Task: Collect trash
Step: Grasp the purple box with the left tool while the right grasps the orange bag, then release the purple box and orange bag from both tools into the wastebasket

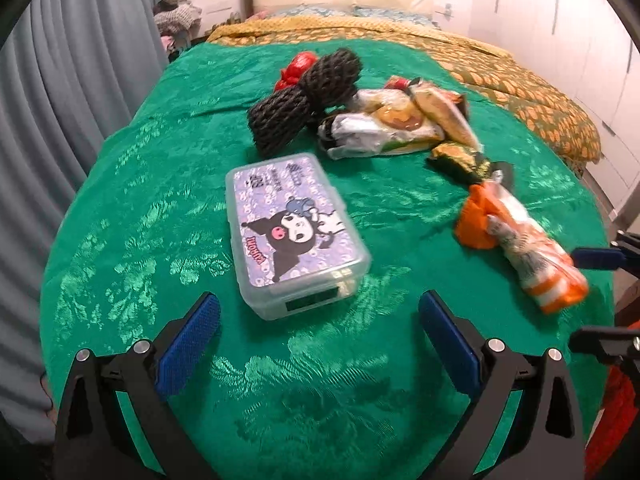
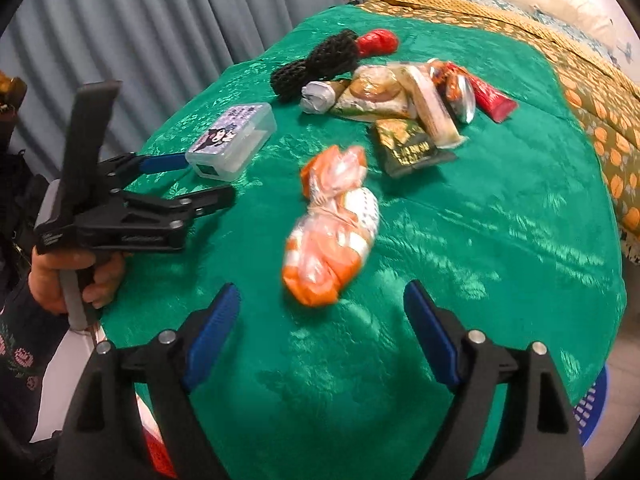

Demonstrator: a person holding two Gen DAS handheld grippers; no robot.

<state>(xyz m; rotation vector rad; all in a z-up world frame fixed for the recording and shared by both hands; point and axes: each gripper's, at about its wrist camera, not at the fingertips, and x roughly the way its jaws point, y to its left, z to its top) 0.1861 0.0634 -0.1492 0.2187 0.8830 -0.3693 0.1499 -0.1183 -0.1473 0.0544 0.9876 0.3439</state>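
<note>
A crumpled orange-and-white plastic bag point(image 2: 332, 232) point(image 1: 516, 248) lies on the green cloth, just ahead of my right gripper point(image 2: 320, 292). That gripper is open and its blue pads are clear of the bag. My left gripper point(image 1: 319, 308) is open too, and a clear lidded box with a cartoon sticker point(image 1: 294, 232) point(image 2: 232, 140) sits right in front of its fingertips, untouched. Farther back lie a black foam net point(image 1: 304, 96), a red wrapper point(image 1: 296, 68), a pile of snack wrappers point(image 1: 396, 120) point(image 2: 400, 92) and a dark green packet point(image 2: 412, 152).
The green cloth point(image 1: 160, 200) covers the foot of a bed with a yellow patterned spread point(image 1: 520, 80). Grey curtains point(image 1: 60, 120) hang on the left. A blue basket point(image 2: 592, 404) shows below the cloth's right edge. A hand point(image 2: 80, 280) holds the left gripper's handle.
</note>
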